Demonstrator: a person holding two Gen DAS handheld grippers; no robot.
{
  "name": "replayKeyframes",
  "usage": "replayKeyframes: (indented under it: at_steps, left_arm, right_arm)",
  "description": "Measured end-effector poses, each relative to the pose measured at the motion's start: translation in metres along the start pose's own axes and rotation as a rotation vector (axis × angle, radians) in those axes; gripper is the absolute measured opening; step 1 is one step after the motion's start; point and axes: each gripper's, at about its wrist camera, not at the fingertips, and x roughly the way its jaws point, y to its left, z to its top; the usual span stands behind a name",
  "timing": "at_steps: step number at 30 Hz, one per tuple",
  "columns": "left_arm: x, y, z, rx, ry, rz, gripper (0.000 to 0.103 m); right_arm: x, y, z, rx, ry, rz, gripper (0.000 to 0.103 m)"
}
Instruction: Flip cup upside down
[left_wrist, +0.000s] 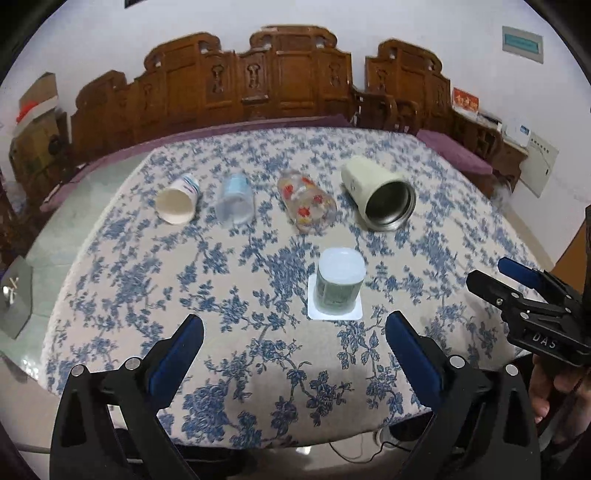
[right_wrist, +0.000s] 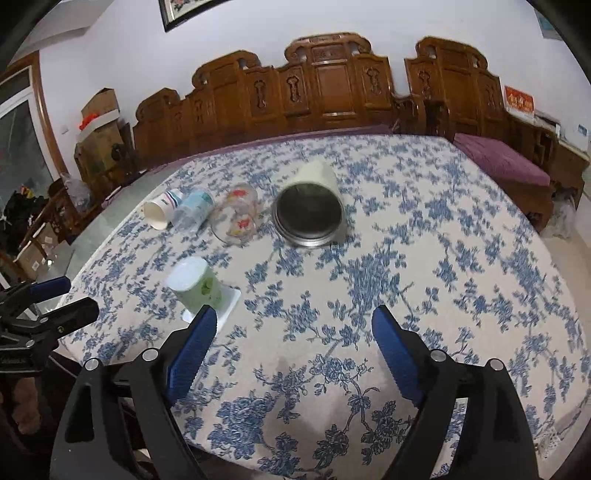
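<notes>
Both tongs spread wide, empty: left gripper (left_wrist: 295, 336), right gripper (right_wrist: 293, 328); green plastic cup (left_wrist: 339, 282) stands inverted on white coaster (left_wrist: 334, 314), likely light, stiff, slick; grip mid-wall.

My left camera looks forward from the near edge of the table (left_wrist: 110, 258); my right one sits just beside it, facing alike. Both share the green cup (left_wrist: 340, 284) (right_wrist: 197, 284).

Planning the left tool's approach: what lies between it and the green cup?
Only bare flowered tablecloth between the open left tool and green cup, seen in the left wrist view.
</notes>
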Motion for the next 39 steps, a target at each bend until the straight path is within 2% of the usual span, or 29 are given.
replayKeyframes:
  at_steps: [7, 11, 18, 26, 39]
  left_arm:
    - [-0.056, 0.005, 0.009, -0.011, -0.124, 0.011, 0.095]
    - [-0.086, 0.004, 0.013, -0.008, -0.192, 0.025, 0.095]
    - [-0.124, 0.007, 0.011, -0.015, -0.277, 0.042, 0.095]
    - [-0.139, 0.009, 0.007, -0.021, -0.310, 0.051, 0.095]
    - [-0.143, 0.008, 0.005, -0.023, -0.331, 0.052, 0.095]
  right_arm:
    - [-0.051, 0.028, 0.011, -0.032, -0.107, 0.009, 0.088]
    - [-0.086, 0.045, 0.015, -0.054, -0.194, -0.009, 0.101]
    - [-0.135, 0.060, 0.019, -0.058, -0.295, -0.055, 0.101]
    - [-0.152, 0.064, 0.018, -0.067, -0.319, -0.064, 0.101]
    - [-0.155, 0.067, 0.019, -0.065, -0.333, -0.075, 0.101]
